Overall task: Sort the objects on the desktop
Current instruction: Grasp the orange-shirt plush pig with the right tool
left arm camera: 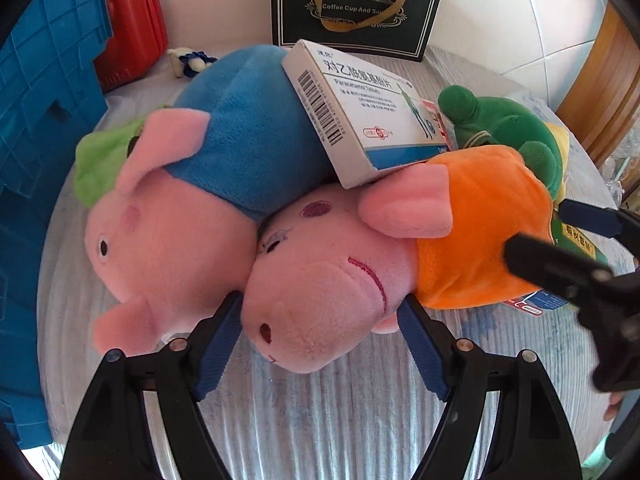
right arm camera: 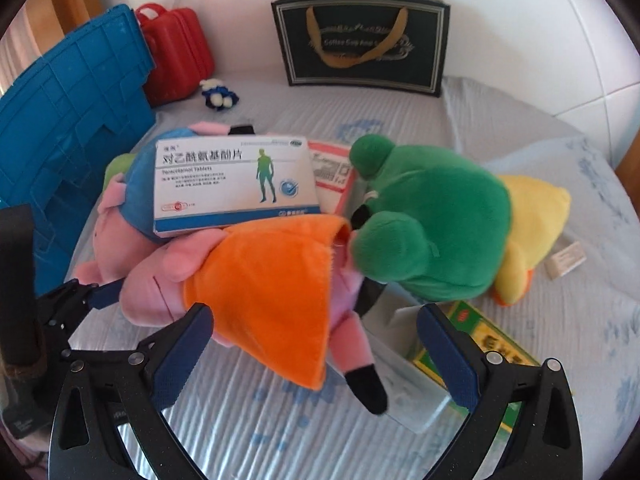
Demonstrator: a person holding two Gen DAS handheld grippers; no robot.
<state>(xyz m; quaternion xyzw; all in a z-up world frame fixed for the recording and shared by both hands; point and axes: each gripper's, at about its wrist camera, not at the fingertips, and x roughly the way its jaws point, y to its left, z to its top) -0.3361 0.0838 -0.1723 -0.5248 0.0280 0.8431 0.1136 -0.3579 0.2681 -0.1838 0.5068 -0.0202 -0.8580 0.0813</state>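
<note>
A pink pig plush in an orange dress point(left arm camera: 472, 236) lies on the striped cloth, head toward my left gripper point(left arm camera: 324, 320). The left jaws are open around its snout point(left arm camera: 312, 312). A pig in a blue shirt point(left arm camera: 248, 136) lies beside it. A white paracetamol box point(left arm camera: 360, 112) rests on both pigs. In the right wrist view my right gripper point(right arm camera: 316, 340) is open around the orange dress point(right arm camera: 272, 292) and the pig's legs. A green frog plush point(right arm camera: 432, 224) and a yellow duck plush point(right arm camera: 536, 220) lie behind. A green-yellow box point(right arm camera: 496, 344) lies under the right finger.
A blue crate point(left arm camera: 44, 140) stands at the left, with a red case point(right arm camera: 180, 52) behind it. A black gift bag point(right arm camera: 360, 40) stands at the back wall. A small blue-white toy point(right arm camera: 218, 94) and a small white box point(right arm camera: 566, 260) lie on the cloth.
</note>
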